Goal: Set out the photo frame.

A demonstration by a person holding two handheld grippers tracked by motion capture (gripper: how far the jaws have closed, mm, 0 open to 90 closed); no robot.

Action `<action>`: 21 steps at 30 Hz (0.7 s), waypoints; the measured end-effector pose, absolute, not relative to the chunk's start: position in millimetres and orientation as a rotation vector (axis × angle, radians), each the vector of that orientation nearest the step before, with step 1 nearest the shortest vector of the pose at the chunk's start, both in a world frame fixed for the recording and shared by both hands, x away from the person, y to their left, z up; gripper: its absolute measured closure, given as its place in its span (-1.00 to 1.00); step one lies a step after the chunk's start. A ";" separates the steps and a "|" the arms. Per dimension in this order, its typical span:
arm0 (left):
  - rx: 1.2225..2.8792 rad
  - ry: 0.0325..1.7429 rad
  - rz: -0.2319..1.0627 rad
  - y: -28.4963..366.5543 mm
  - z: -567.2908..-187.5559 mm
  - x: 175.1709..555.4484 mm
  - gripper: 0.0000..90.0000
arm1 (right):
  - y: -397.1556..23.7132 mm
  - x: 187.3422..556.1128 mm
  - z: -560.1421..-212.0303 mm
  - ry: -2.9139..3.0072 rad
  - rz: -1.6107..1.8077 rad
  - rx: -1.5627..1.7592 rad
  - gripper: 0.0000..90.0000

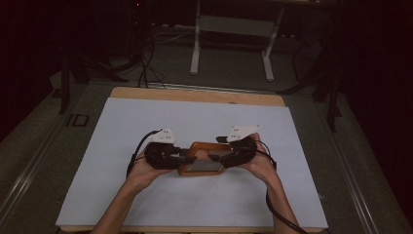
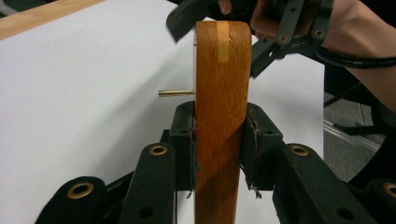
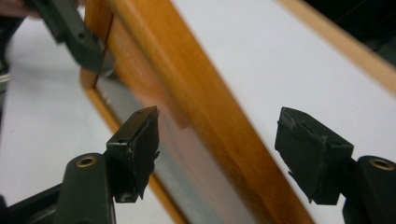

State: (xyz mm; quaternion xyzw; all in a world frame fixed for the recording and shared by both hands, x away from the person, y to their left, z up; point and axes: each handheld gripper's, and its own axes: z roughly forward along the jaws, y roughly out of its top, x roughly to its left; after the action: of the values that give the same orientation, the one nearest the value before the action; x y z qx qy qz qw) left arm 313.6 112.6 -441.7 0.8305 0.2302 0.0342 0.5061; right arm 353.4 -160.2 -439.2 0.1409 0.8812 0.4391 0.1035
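The table (image 1: 146, 93), wood-edged w/ a white sheet (image 1: 146, 195) over most of it, has one work item lying near the middle of the sheet: a wooden frame (image 1: 200, 160) w/ a grey panel inside, held between both hands. Left gripper (image 1: 187, 157) is clenched on the frame's edge; in the left gripper view its pads (image 2: 254, 144) press both faces of the wood (image 2: 220, 116), and a small brass pin (image 2: 176, 93) sticks out sideways from the frame. Right gripper (image 3: 217, 154) is released: jaws spread wide, straddling the frame rail (image 3: 196, 116) w/o touching it. Step in hand looks like a hand-over or regrip (left holds, right is free). Next move, as I judge it, calls for the right gripper to either close squarely on the rail or back off w/o knocking it; left must keep its hold so the frame doesn't tip. Nothing else on the sheet; a stand's white legs (image 1: 195, 53) and cables (image 1: 146, 68) sit well beyond the table, no obstruction.
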 end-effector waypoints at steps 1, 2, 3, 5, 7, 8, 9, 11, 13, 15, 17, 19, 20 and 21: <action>1.999 0.541 0.074 114.1 -442.2 313.9 0.54 | -159.1 353.4 -440.5 2.621 1.289 0.402 -0.34; 2.000 0.526 0.070 115.7 -442.5 314.4 0.54 | -157.5 351.8 -441.9 2.639 1.262 0.376 -0.33; 1.996 0.520 0.065 117.1 -442.9 314.6 0.53 | -156.7 350.3 -442.2 2.645 1.251 0.360 -0.32; 1.990 0.505 0.059 119.2 -442.7 314.8 0.53 | -158.7 347.4 -439.9 2.654 1.239 0.339 -0.10; 1.989 0.502 0.062 119.6 -442.3 314.7 0.53 | -159.5 346.9 -439.6 2.654 1.236 0.337 -0.04; 1.990 0.506 0.070 119.7 -442.2 314.7 0.51 | -161.1 345.9 -438.9 2.656 1.233 0.331 0.02; 1.982 0.524 0.078 120.1 -442.8 315.2 0.50 | -162.3 345.5 -438.5 2.655 1.235 0.325 0.06; 1.967 0.550 0.083 121.1 -444.2 316.4 0.45 | -166.2 343.0 -437.5 2.652 1.251 0.323 0.19; 1.948 0.581 0.085 122.4 -446.1 318.7 0.38 | -170.9 340.8 -437.3 2.656 1.282 0.294 0.36; 1.916 0.600 0.085 123.2 -446.9 320.4 0.30 | -173.4 337.3 -438.2 2.650 1.299 0.266 0.41; 1.893 0.612 0.094 123.9 -446.8 320.4 0.23 | -174.0 333.1 -438.5 2.638 1.290 0.247 0.45; 1.872 0.613 0.093 126.6 -446.6 320.9 0.18 | -174.3 331.0 -438.6 2.633 1.288 0.238 0.47; 1.860 0.613 0.089 128.3 -446.5 321.1 0.14 | -174.9 329.8 -438.8 2.630 1.289 0.238 0.48; 1.845 0.610 0.079 130.5 -446.2 321.7 0.11 | -175.5 329.1 -439.3 2.623 1.292 0.241 0.49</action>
State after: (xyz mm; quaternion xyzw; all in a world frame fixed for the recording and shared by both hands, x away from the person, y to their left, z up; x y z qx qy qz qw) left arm 321.7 130.5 -446.2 0.7837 0.2591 0.0334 0.5635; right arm 329.1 -175.5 -439.3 0.0816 0.8893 0.4379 0.1037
